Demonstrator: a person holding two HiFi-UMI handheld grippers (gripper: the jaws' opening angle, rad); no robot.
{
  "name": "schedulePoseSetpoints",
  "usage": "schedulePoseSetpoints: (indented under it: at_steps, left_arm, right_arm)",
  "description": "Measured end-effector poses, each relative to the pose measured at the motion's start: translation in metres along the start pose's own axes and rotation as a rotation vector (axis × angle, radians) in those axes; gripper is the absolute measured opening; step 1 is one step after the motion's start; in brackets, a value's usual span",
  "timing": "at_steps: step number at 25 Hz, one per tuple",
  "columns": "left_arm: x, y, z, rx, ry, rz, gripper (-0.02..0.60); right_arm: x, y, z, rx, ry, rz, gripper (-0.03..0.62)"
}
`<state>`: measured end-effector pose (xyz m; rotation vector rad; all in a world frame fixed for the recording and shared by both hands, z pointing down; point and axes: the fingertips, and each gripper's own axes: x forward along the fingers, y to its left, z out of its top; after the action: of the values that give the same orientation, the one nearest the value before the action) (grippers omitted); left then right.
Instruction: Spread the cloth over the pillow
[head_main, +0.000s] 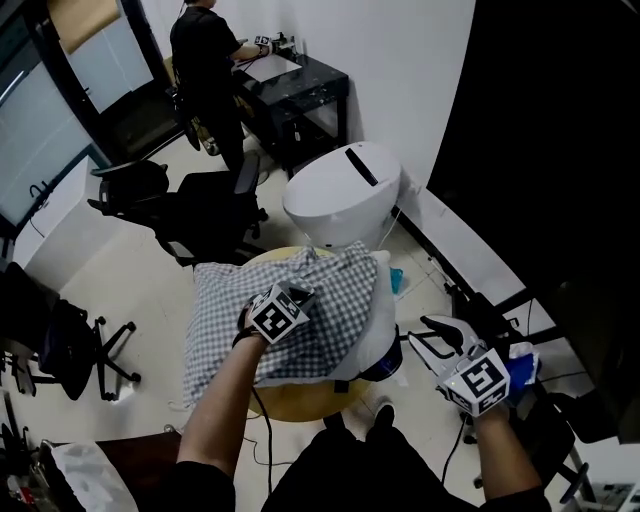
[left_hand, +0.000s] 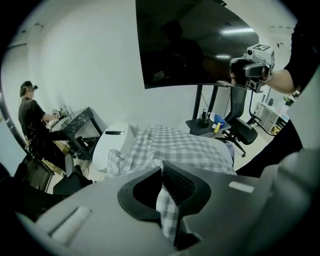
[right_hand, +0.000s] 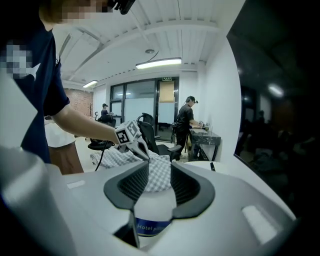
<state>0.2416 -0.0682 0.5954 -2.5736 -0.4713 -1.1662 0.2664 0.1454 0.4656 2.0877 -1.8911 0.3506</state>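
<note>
A pale floor (head_main: 130, 290) runs up to a white wall. A large dark screen (head_main: 540, 130) stands at the right and glass panels (head_main: 90, 70) at the left. At the far wall a person in black (head_main: 205, 60) stands at a black desk (head_main: 300, 85). Nearer, black office chairs (head_main: 210, 215) sit beside a white rounded bin (head_main: 345, 195) with a dark slot in its top. In front of the bin is a small round wooden desk (head_main: 300, 402), and the white pillow (head_main: 380, 325) lies across it. The checked cloth (head_main: 340, 295) is draped over the pillow. It covers most of the top and hangs crumpled off the left side, while the pillow's right end shows bare.

The left claw (left_hand: 162, 175) sits on the near middle part of the cloth, angled downward. Its jaws are closed together with a fold of the checked fabric pinched between the pads, and a strip of it trails back towards the camera.

The right claw (right_hand: 160, 175) is off the right end of the pillow, pointing at it roughly level. Its jaws stand partly apart. The pillow's bare white end and its blue label (right_hand: 150, 227) show in the gap, with the cloth's edge above them. The pads do not appear to press on the pillow, and in the head view the tips are just beside it rather than on it.
</note>
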Motion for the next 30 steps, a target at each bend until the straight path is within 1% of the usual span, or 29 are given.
schedulePoseSetpoints:
  at_steps: [3,5,8,10,13,14,16,18,19,20,23,25,27,30]
  left_arm:
    - [-0.024,-0.017,0.030,0.067,-0.075,0.045,0.000]
    - [-0.043,-0.034,0.052,0.092,-0.137,0.063,0.000]
    - [-0.062,-0.072,0.085,0.103,-0.227,0.054,0.000]
    - [-0.069,-0.101,0.102,0.122,-0.262,0.047,0.000]
    - [-0.071,-0.145,0.120,0.163,-0.285,0.029,0.000]
    - [-0.069,-0.160,0.124,0.181,-0.283,0.021,0.000]
    - [-0.062,-0.186,0.128,0.223,-0.264,0.007,0.000]
    - [-0.054,-0.206,0.129,0.244,-0.248,-0.003,0.000]
    - [-0.051,-0.213,0.128,0.243,-0.246,-0.006,0.000]
    - [-0.050,-0.219,0.127,0.236,-0.245,-0.007,0.000]
    - [-0.047,-0.225,0.119,0.200,-0.248,-0.005,0.000]
    - [-0.048,-0.223,0.114,0.174,-0.259,-0.005,0.000]
    - [-0.051,-0.219,0.109,0.156,-0.275,-0.010,0.000]
    - [-0.057,-0.219,0.104,0.158,-0.300,-0.027,0.000]
  right_arm:
    - [-0.002,-0.012,-0.012,0.016,0.002,0.022,0.147]
    - [0.001,-0.020,-0.019,0.024,0.002,0.046,0.146]
    - [0.008,-0.035,-0.027,0.030,0.012,0.088,0.147]
    - [0.015,-0.043,-0.036,0.032,0.030,0.118,0.147]
    - [0.033,-0.059,-0.050,0.023,0.056,0.164,0.147]
    - [0.040,-0.066,-0.051,0.039,0.058,0.180,0.148]
    - [0.055,-0.082,-0.054,0.106,0.057,0.211,0.150]
    - [0.074,-0.099,-0.058,0.149,0.075,0.229,0.157]
    - [0.085,-0.107,-0.061,0.130,0.095,0.226,0.169]
    - [0.096,-0.114,-0.064,0.080,0.120,0.215,0.189]
    - [0.129,-0.131,-0.082,-0.129,0.217,0.177,0.208]
    - [0.147,-0.132,-0.101,-0.246,0.301,0.184,0.218]
    - [0.162,-0.130,-0.118,-0.323,0.381,0.193,0.222]
    - [0.181,-0.132,-0.134,-0.453,0.469,0.176,0.224]
